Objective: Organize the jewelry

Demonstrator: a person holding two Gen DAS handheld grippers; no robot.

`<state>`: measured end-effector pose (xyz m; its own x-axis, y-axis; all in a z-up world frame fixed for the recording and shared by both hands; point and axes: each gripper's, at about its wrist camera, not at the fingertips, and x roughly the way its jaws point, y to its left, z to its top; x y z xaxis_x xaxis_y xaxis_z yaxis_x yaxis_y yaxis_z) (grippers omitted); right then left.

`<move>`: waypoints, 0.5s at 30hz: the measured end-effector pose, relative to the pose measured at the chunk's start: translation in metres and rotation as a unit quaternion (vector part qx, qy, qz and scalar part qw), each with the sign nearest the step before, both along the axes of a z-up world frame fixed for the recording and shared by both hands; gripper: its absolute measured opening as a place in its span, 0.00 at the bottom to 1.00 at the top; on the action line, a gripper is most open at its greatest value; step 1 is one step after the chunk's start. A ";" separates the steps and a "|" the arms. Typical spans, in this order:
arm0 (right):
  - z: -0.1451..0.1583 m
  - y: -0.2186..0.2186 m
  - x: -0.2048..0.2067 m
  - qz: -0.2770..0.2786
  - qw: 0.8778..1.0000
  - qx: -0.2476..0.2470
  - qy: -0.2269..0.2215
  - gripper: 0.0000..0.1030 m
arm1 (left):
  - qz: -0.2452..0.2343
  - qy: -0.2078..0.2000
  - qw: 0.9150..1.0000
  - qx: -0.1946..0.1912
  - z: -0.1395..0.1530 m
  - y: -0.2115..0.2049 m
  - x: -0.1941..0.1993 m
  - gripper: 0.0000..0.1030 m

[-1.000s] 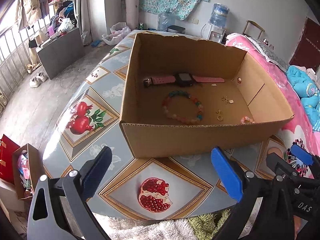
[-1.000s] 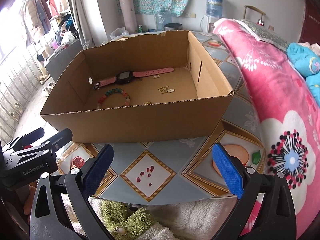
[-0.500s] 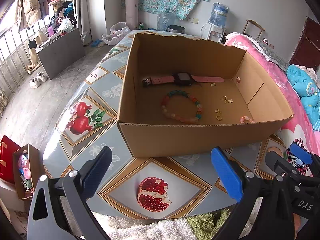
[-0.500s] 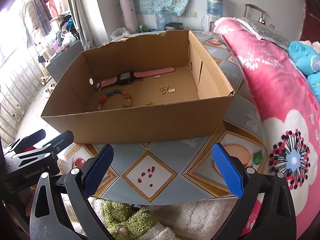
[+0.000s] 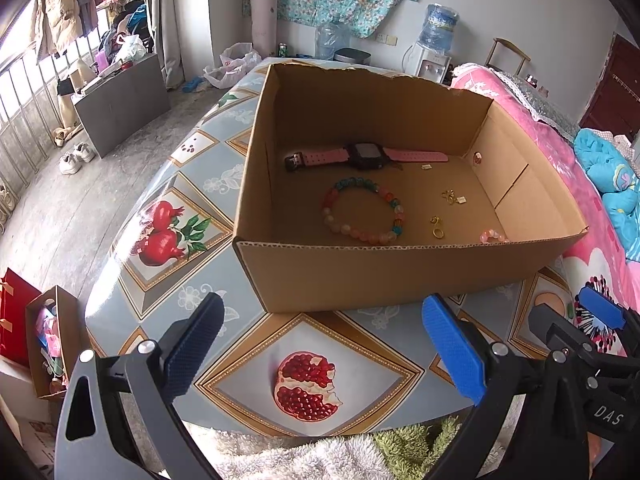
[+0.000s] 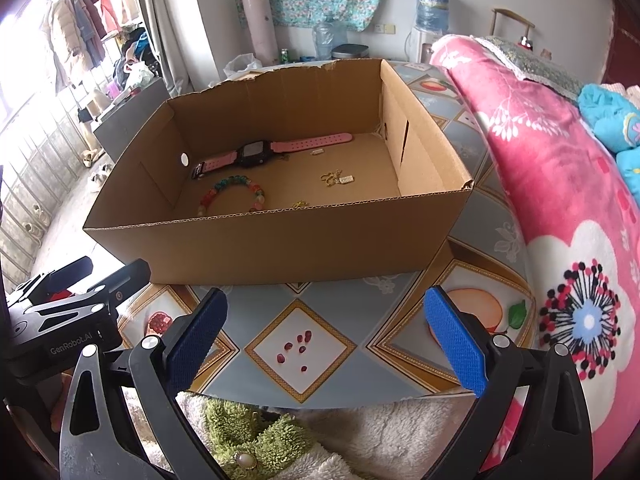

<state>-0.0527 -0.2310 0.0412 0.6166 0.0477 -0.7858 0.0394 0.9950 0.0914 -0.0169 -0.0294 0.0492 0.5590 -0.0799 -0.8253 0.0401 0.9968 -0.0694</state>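
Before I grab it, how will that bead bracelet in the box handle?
The bead bracelet is a loop of separate round beads, so it will probably sag limp from one pinch. Smooth beads may slip between pads. It looks light, and lies flat on the box floor.

One open brown cardboard box (image 5: 400, 276) holds one pink-strapped black-faced watch (image 5: 366, 156) and one full multicoloured bead bracelet (image 5: 362, 216). One pink bead bracelet (image 5: 494, 236) shows partly at the near right. Small gold pieces: four visible (image 5: 454, 199).
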 end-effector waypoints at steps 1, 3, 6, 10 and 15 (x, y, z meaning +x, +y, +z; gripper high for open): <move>0.000 0.000 0.000 0.000 1.000 0.000 0.000 0.92 | 0.000 0.000 1.000 0.001 0.000 0.000 -0.001 0.95; 0.000 0.000 0.000 0.000 1.000 0.000 0.000 0.92 | 0.000 -0.001 1.000 0.001 0.000 0.000 -0.001 0.95; -0.001 0.001 0.000 0.001 1.000 0.001 0.001 0.92 | 0.001 0.000 1.000 0.002 0.000 0.000 -0.001 0.95; -0.002 0.002 0.001 0.002 1.000 0.001 0.001 0.92 | 0.002 0.001 1.000 0.003 0.000 0.001 -0.001 0.95; -0.002 0.003 0.001 0.001 1.000 0.002 0.002 0.92 | 0.003 0.001 1.000 0.003 0.000 0.002 -0.001 0.95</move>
